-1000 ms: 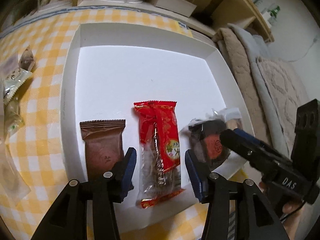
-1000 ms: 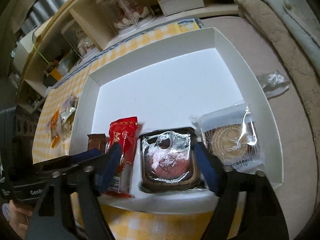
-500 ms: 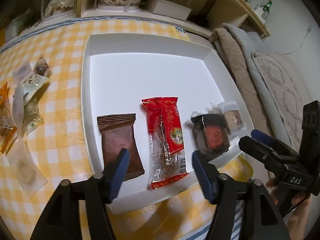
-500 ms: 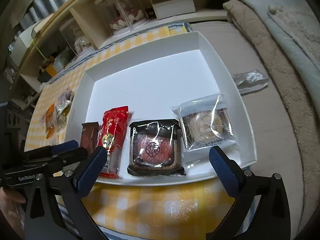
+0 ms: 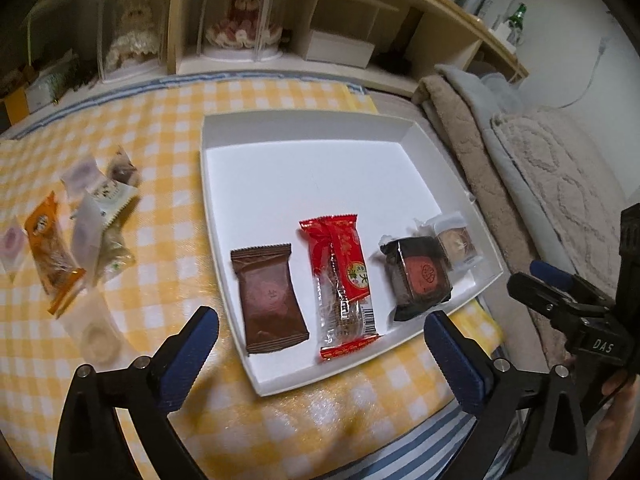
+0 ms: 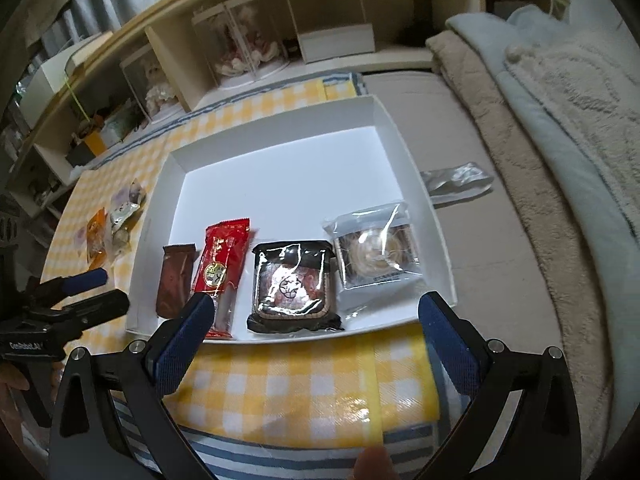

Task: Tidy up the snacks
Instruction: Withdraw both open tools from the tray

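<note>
Table: a yellow checked cloth (image 5: 168,152) is spread under a white tray (image 5: 304,128), with shelves seen behind it.
Tray: four snacks are lined up along its near side.
Row: a brown pack (image 5: 269,294) is placed at the left, then a red pack (image 5: 340,276), a dark cake box (image 5: 418,276) and a clear cookie bag (image 6: 376,250).
Loose snacks: a small pile (image 5: 76,232) is left on the cloth, left of the tray.
Left claw (image 5: 320,344): its fingers are held wide apart, and nothing is held.
Right claw (image 6: 316,334): also held wide apart and empty.
Change: both claws have been pulled back from the tray since a second ago, and the red pack and cake box were let go.
Meaning: four snacks are judged done; the pile is likely to be picked from next.
</note>
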`<state>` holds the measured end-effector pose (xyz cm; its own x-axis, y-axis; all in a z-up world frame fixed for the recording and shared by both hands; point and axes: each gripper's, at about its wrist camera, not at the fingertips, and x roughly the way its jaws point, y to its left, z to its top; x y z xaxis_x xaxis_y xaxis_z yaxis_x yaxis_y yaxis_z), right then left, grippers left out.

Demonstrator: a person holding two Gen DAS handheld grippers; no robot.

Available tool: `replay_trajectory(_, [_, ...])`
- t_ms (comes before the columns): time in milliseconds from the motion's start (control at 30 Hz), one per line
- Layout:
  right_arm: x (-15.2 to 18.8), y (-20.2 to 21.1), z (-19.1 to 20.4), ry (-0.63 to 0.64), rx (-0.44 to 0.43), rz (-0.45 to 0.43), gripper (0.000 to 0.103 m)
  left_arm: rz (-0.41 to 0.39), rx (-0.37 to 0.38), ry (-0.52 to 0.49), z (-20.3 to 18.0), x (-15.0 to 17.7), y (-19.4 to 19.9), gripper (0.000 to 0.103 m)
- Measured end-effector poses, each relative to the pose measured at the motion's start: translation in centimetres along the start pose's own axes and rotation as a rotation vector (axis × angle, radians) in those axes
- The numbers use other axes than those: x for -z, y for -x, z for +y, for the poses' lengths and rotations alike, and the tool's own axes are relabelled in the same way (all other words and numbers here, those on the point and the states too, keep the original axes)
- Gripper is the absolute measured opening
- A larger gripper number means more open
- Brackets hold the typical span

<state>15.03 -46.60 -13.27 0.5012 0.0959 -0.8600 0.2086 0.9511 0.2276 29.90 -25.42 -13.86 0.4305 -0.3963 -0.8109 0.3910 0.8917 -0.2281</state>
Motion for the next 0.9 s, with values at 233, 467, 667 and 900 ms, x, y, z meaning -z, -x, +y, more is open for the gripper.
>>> replay_trajectory(233, [0.0, 2.9, 0.9, 0.023, 0.003, -0.025, 0.103, -0.043, -0.009, -0.023, -0.2, 0.9, 4.0, 0.103])
replay_trajectory(467, [0.0, 6.1, 2.9, 0.067, 0.018, -0.07, 0.103, -0.099, -0.014, -0.053, 0.1, 1.5, 9.1, 0.103])
replay_trajectory(667, [-0.6, 8.4, 5.8, 0.1, 0.001, -0.122, 0.103, -0.157, -0.032, -0.079, 1.5, 1.8, 14.5, 0.103])
replay_trajectory(900, [-1.6, 9.4, 10.1, 0.121, -0.031, -0.176, 0.103, -0.211, -0.075, -0.08, 4.2, 2.9, 19.9, 0.103])
